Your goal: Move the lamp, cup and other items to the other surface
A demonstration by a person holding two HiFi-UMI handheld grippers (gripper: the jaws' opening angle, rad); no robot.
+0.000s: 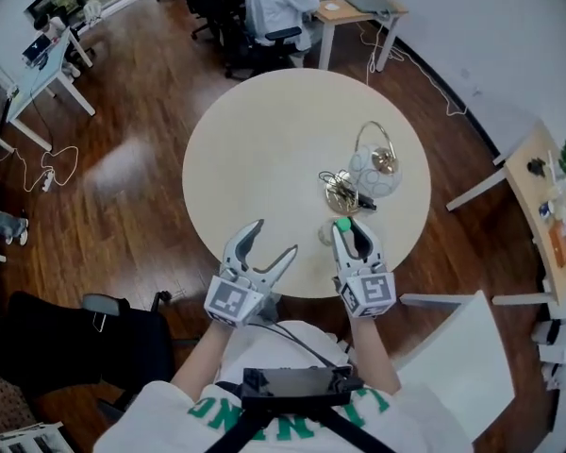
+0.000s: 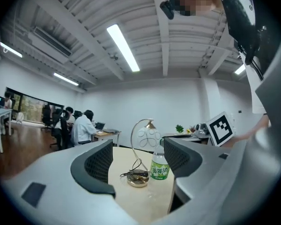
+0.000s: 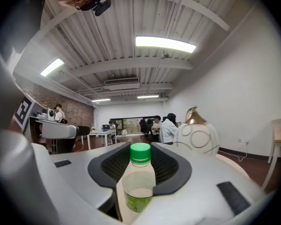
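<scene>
A green-capped bottle [image 3: 139, 182] stands upright between the jaws of the right gripper [image 1: 352, 230], which are closed against its sides at the near right edge of the round table [image 1: 217, 159]. Whether its base rests on the tabletop or has cleared it cannot be told. The left gripper [image 1: 275, 238], jaws spread wide and holding nothing, hovers over the near edge just to the left. Just beyond the bottle and slightly to the right stands the globe lamp [image 1: 374, 171], its arched stem upright. Its gold base [image 1: 340, 194], draped in coiled cord, sits just beside the bottle, and the right hand is plainly the nearer to both. The carry probably goes right: a white surface [image 1: 457, 352] lies at the near right of the table and a wooden side table [image 1: 540, 206] farther right, though which is meant is not shown. In the left gripper view that gripper's own right jaw cuts off part of the bottle and hides the right gripper's jaws. No cup can be made out in any view.
</scene>
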